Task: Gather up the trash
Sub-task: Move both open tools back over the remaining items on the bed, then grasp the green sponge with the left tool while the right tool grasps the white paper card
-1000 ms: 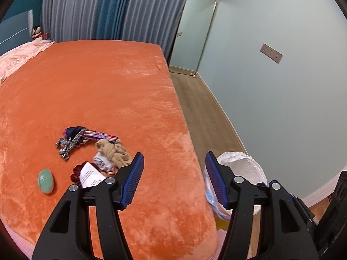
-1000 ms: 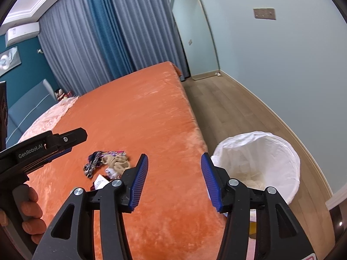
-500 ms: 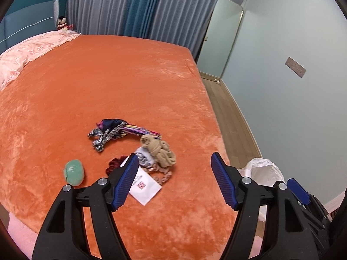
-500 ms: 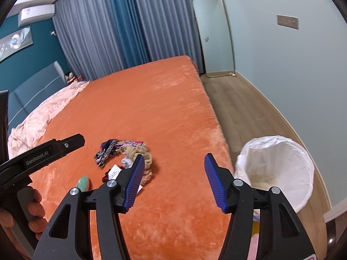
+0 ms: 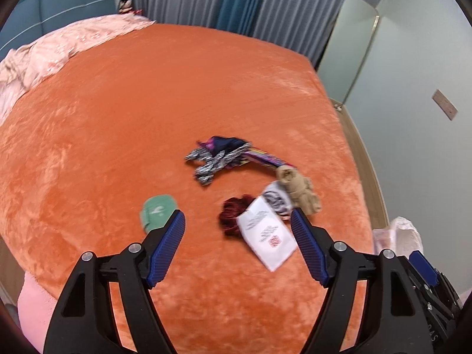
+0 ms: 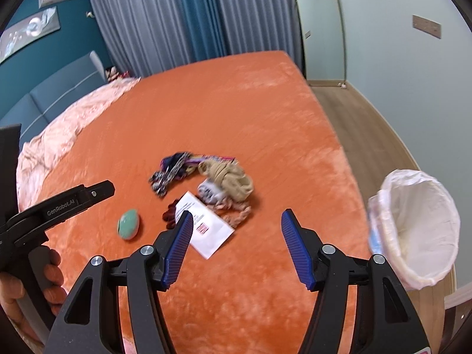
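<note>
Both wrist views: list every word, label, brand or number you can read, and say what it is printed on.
"GenRobot.AI": on the side of the left hand-held gripper, seen in the right wrist view.
White paper card on the orange bed cover: lines of small print and a red square mark, too blurred to read in either view.
Green pouch: a pale mark, not readable.
Nothing else carries readable text.

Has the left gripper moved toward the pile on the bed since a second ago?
Yes. The left gripper has come in over the orange bed, its opening jaws now bracketing the white paper, nothing gripped.
</note>
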Demonstrator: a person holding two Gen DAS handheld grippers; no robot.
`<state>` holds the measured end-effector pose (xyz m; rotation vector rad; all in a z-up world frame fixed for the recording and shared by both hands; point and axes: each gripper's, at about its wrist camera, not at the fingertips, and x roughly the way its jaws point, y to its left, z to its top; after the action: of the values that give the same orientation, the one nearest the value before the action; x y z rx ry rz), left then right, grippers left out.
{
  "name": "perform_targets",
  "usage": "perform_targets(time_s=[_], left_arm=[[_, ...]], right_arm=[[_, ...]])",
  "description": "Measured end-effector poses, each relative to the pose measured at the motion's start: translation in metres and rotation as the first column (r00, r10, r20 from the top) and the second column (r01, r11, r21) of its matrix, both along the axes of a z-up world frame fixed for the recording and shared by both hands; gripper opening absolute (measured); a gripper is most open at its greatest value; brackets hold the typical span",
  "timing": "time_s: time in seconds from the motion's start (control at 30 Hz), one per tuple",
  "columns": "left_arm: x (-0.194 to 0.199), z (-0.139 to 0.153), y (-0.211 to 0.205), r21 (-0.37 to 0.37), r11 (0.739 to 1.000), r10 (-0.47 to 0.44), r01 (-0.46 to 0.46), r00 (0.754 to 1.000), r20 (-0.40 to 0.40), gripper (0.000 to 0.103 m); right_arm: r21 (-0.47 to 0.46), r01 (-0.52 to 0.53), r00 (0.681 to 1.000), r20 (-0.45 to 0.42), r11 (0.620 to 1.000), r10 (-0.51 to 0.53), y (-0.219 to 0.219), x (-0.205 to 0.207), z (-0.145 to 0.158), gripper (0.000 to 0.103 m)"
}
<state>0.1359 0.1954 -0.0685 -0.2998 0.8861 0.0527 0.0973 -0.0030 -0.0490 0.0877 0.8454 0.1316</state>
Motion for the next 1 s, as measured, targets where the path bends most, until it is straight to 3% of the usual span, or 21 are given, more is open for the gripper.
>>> perform_targets(time_s=[0.27,0.5,0.63,0.77,1.0], left_arm=[[0.003,-0.055,0.069,0.006,0.993,0.117,-0.117,0.987,-0.108,0.070],[0.017,-0.092,0.105,-0.012,0.985,0.166,-0.170,0.971,-0.171,0.067],[0.029,-0.113,0.115,-0.060,0.983,0.156,-0.172,0.966,-0.208,0.064],[0.040,-0.135,0.116,-0.116,0.980,0.126,-0.159,0.959,-0.254,0.054],[0.056,-0.146,0.103,-0.186,0.974,0.078,-0.126,0.966,-0.248,0.053]], right_arm=[[-0.013,-0.033,0.997,-0.072,0.999,0.031,0.030,0.019,-0.037,0.060],[-0.037,-0.053,0.990,-0.133,0.998,0.047,0.054,0.043,-0.071,0.060],[-0.049,-0.061,0.986,-0.161,0.997,0.053,0.061,0.056,-0.087,0.060],[-0.056,-0.063,0.980,-0.191,0.996,0.051,0.065,0.069,-0.102,0.060],[-0.058,-0.060,0.970,-0.239,0.997,0.044,0.067,0.083,-0.126,0.058]])
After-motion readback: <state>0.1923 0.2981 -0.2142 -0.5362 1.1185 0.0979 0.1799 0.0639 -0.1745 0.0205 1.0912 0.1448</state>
